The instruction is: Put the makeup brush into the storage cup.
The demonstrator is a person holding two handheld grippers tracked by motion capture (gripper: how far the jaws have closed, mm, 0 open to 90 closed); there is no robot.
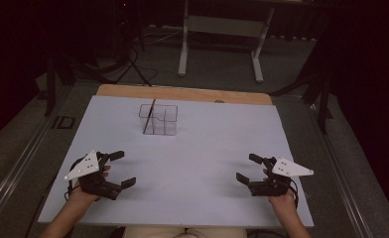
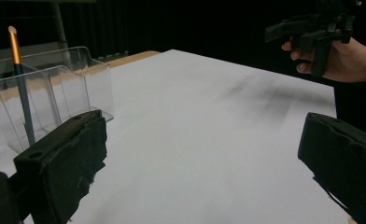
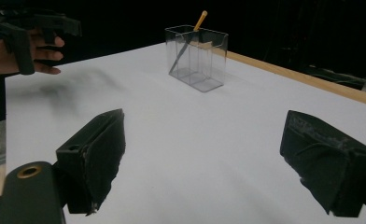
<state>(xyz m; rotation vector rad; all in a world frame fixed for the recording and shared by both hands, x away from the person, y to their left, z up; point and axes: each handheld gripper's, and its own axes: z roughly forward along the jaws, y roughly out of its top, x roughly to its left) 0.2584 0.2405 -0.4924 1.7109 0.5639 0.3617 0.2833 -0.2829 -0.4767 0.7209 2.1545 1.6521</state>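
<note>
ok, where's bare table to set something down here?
Nearly everywhere: the wide white sheet between the left gripper and right gripper, both open, and both sides of the clear organizer. That box, holding a pencil near the far edge, is the sole obstacle.

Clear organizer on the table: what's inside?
The clear organizer holds one pen, leaning in its left end compartment. Other compartments look empty. Nothing is hidden, since the walls are transparent.

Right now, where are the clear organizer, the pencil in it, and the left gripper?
clear organizer (image 1: 165,124): high view, front wall.
pencil (image 1: 150,115): high view, mid-shaft.
left gripper (image 1: 122,169): high view, midway between its open fingertips.
</note>
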